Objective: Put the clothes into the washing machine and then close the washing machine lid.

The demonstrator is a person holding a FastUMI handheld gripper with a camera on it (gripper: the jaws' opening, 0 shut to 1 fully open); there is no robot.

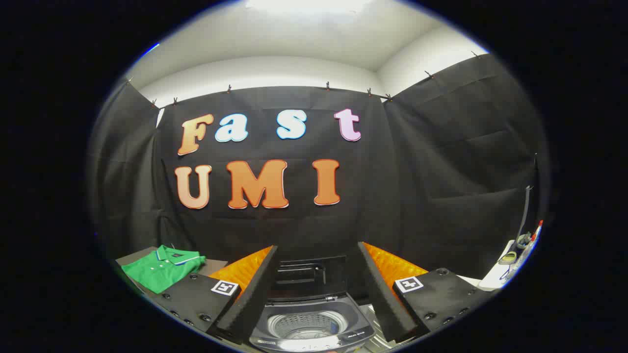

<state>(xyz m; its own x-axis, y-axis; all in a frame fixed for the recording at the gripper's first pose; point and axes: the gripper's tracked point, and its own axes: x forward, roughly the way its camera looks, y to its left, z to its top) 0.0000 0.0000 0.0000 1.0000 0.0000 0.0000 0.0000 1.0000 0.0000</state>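
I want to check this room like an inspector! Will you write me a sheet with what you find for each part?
Surface: a brown table top to the left, partly covered.
Job's things: a folded green shirt lies on that table, left of the fingers; the washing machine sits between the fingers, lid raised, drum looks empty.
Clutter: small odds and ends on a white ledge to the right, too small to tell.
Gripper: gripper open, fingers spread either side of the washing machine, holding nothing.
Cables: a thin strap or cord hangs at the right.
Surroundings: black cloth walls clipped up, white ceiling above.
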